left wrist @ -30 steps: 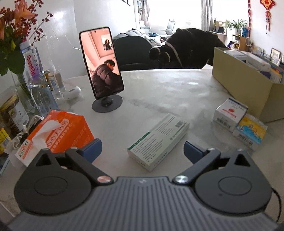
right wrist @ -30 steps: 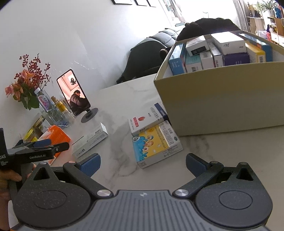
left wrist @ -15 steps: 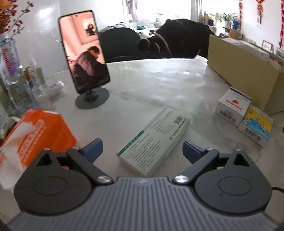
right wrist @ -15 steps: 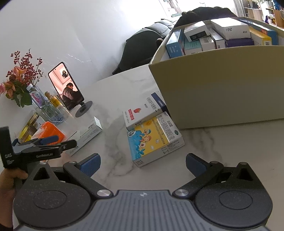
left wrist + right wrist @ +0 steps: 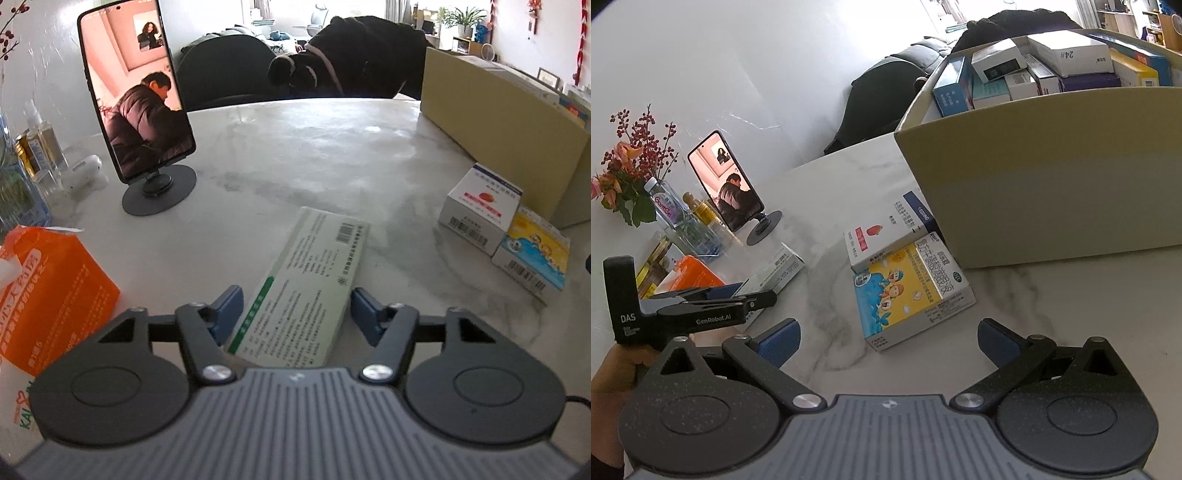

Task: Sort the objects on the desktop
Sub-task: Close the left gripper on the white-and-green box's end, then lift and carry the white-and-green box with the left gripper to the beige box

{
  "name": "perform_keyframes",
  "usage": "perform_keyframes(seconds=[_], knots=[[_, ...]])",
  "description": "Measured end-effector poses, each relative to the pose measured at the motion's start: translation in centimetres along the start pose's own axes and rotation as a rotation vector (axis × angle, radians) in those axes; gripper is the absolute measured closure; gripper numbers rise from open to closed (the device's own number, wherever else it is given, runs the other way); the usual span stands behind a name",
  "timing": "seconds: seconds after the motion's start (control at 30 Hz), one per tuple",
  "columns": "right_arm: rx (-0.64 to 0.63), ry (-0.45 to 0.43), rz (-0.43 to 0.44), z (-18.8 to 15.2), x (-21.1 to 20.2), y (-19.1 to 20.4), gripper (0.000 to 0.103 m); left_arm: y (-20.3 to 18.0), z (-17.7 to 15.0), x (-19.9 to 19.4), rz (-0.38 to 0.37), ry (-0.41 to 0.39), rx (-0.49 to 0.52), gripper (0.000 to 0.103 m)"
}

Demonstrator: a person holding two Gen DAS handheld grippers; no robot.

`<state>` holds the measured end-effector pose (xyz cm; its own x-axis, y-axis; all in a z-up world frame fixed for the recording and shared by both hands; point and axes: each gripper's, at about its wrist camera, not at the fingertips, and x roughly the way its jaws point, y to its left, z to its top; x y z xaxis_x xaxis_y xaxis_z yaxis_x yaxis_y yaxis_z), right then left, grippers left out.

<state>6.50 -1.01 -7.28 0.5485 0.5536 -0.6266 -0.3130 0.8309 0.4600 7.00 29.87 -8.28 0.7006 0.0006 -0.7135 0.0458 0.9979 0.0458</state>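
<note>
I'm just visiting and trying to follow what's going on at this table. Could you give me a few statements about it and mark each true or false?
1. The long green-and-white box lies between the jaws of the left gripper. True.
2. The right gripper is clamped on the yellow cartoon box. False: its jaws are open and the box lies ahead of them on the table.
3. The cardboard box is empty. False: it is packed with small boxes.
4. A phone stands upright on a round stand. True.
5. The orange tissue pack sits inside the cardboard box. False: it is on the table, left of the left gripper.
</note>
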Motion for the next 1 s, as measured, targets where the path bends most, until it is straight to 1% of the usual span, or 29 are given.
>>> perform_keyframes(seconds=[0.07, 0.2, 0.4, 0.63, 0.8, 1.0], knots=[[0.001, -0.004, 0.005, 0.1, -0.2, 0.0, 0.0, -0.1, 0.1, 0.0, 0.01, 0.001, -0.015, 0.045], [0.007, -0.019, 0.011, 0.4, -0.7, -0.2, 0.0, -0.4, 0.4, -0.1, 0.03, 0.004, -0.044, 0.05], [0.033, -0.03, 0.029, 0.4, -1.4, -0.7, 0.0, -0.9, 0.9, -0.4, 0.056, 0.001, -0.075, 0.053], [0.046, -0.057, 0.038, 0.8, -2.2, -0.7, 0.0, -2.3, 2.4, -1.0, 0.033, -0.032, -0.063, 0.053], [0.056, -0.081, 0.056, 0.7, -3.0, -0.8, 0.0, -3.7, 3.2, -1.2, 0.012, -0.061, -0.084, 0.053], [0.085, -0.099, 0.049, 0.7, -3.7, -1.6, 0.0, -5.5, 3.9, -1.6, -0.017, -0.082, -0.079, 0.053]])
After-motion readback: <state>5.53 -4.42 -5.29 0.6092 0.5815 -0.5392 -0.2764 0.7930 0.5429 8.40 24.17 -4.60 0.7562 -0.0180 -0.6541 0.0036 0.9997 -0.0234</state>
